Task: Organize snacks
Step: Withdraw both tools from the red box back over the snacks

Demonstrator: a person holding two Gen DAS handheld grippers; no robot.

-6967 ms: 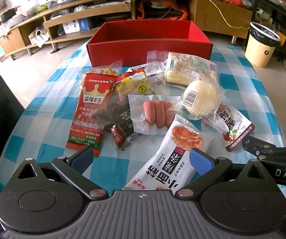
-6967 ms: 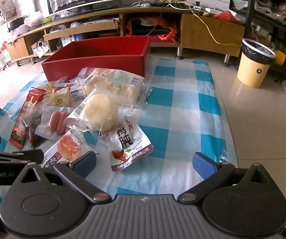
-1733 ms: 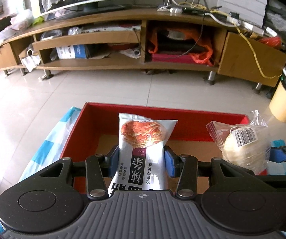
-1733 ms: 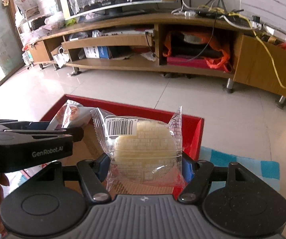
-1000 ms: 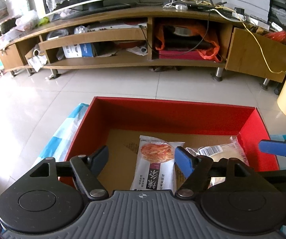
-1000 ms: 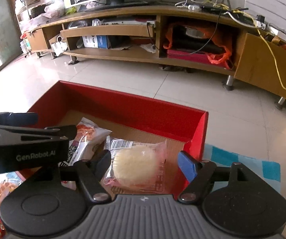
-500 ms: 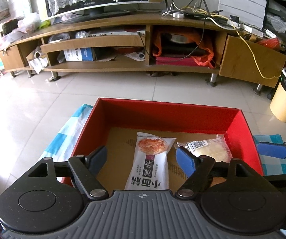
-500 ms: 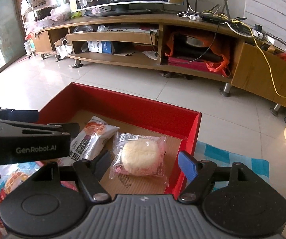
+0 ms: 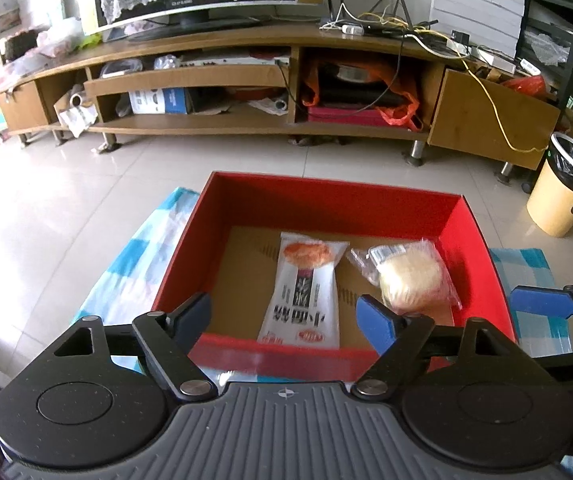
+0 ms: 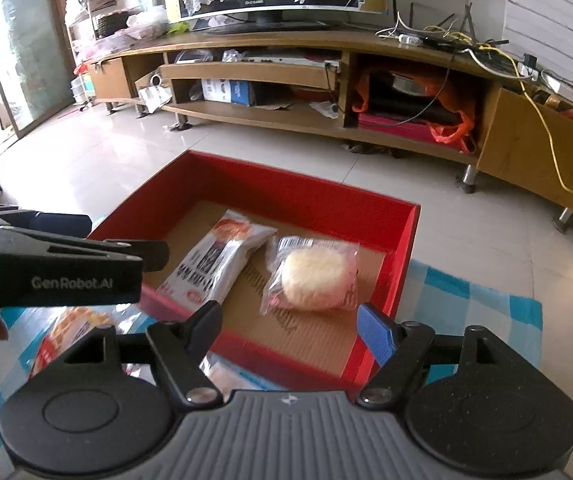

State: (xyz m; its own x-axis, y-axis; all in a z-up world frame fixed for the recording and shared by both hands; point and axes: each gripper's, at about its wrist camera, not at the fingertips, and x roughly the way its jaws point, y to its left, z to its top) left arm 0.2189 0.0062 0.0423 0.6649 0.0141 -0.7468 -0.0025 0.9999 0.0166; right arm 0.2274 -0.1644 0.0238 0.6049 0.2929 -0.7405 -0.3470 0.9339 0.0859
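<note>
Ahead, both grippers (image 9: 285, 314) (image 10: 289, 327) empty, agape; red box (image 9: 326, 204) holds two packets; bin (image 9: 562, 196) right, perhaps lined.

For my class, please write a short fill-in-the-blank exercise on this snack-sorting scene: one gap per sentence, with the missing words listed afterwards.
1. The white noodle packet and the round bun in clear wrap both lie inside the ____ box.
2. Seen from the left wrist camera, the bun lies to the ____ of the noodle packet.
3. The left gripper and the right gripper each hold ____ between their fingers.
4. The box floor under the snacks is ____ cardboard.

Missing words: red; right; nothing; brown
</note>
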